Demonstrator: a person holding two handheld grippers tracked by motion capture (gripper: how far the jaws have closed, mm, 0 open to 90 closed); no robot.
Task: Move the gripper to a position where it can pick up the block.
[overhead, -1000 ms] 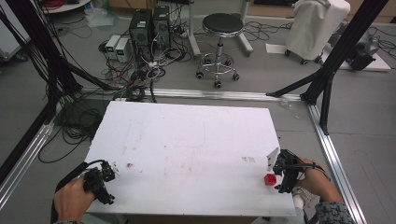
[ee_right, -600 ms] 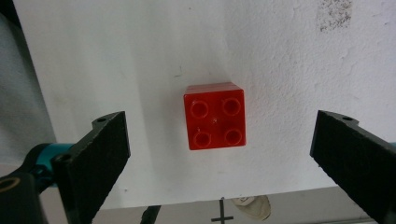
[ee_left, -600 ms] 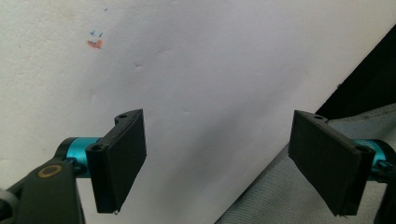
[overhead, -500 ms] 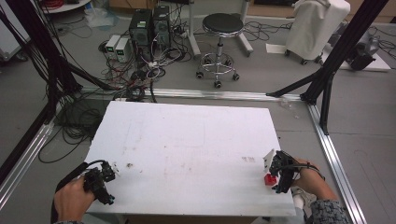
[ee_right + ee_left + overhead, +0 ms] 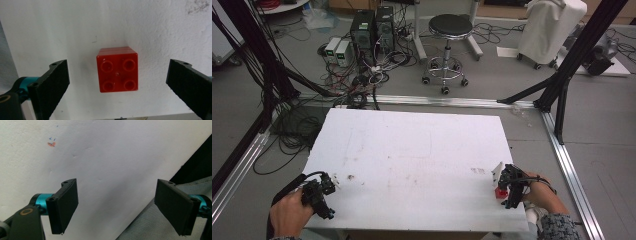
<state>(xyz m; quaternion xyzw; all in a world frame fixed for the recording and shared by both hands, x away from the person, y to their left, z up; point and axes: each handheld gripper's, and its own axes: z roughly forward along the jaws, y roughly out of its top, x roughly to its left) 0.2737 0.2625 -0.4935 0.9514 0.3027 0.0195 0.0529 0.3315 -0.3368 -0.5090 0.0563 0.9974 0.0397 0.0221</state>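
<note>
- The right gripper [image 5: 117, 85] has its jaws spread wide, holding nothing; a red four-stud brick [image 5: 117, 72] sits on the white table [image 5: 150, 30] at the centre of the right gripper view, between the jaws and touching neither.
- In the high view the brick [image 5: 500, 192] lies at the lower right, near the table's edge [image 5: 412, 150].
- The left gripper [image 5: 122, 210] is also wide and empty, over the table edge at lower left.
</note>
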